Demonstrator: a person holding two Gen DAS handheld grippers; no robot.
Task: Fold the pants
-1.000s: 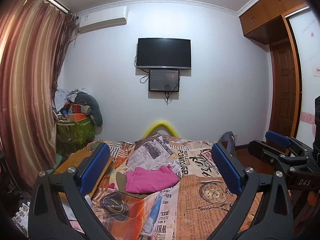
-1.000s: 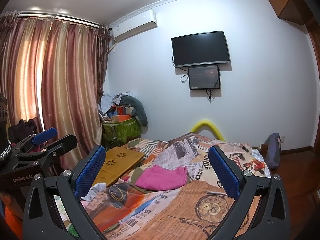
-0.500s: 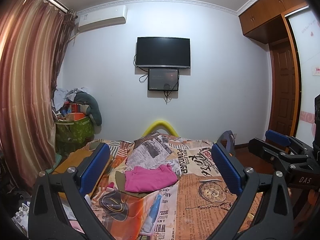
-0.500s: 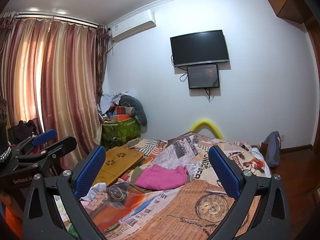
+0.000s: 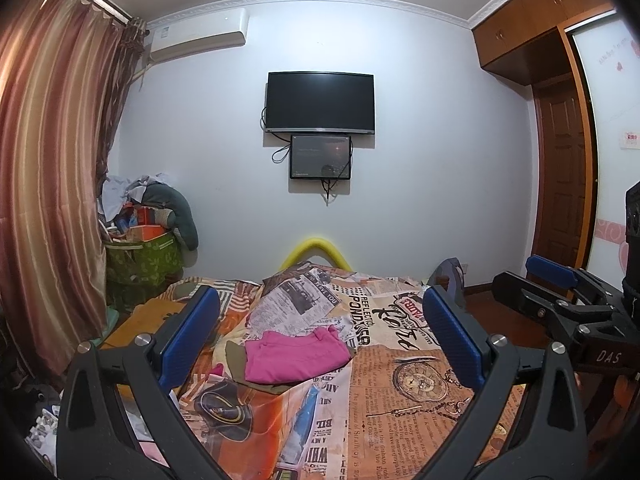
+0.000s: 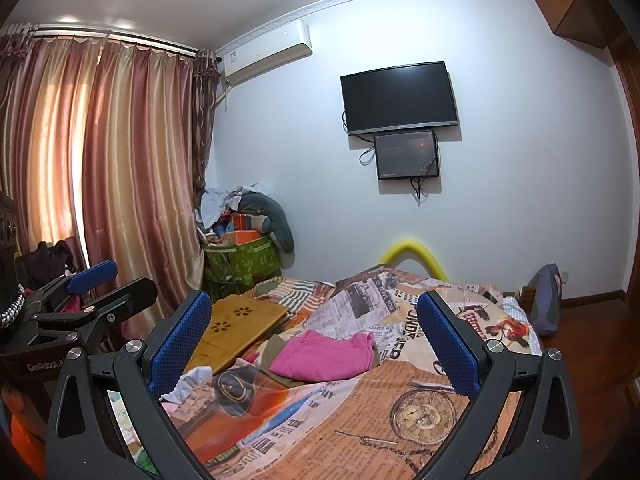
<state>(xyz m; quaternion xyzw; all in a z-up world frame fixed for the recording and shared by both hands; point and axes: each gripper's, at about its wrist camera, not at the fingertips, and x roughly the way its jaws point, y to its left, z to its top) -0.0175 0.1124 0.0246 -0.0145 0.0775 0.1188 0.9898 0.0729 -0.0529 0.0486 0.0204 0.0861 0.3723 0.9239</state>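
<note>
The left gripper point(image 5: 320, 344) hangs above the bed point(image 5: 408, 408) with its blue pads spread wide, holding and touching nothing. The right gripper point(image 6: 314, 344) is likewise wide apart and empty, raised clear of the bedding. Ahead of both, the pink pants point(image 5: 294, 356) lie bunched in a flat heap on the printed bedspread, long axis running left to right, resting on an olive cloth point(image 5: 236, 360).

Your left gripper point(image 5: 320, 336) has black plastic arms, ribbed blue finger pads point(image 5: 450, 336) and silver screws. Your right gripper point(image 6: 314, 334) matches it; seen from the left, its body reads "DAS".
</note>
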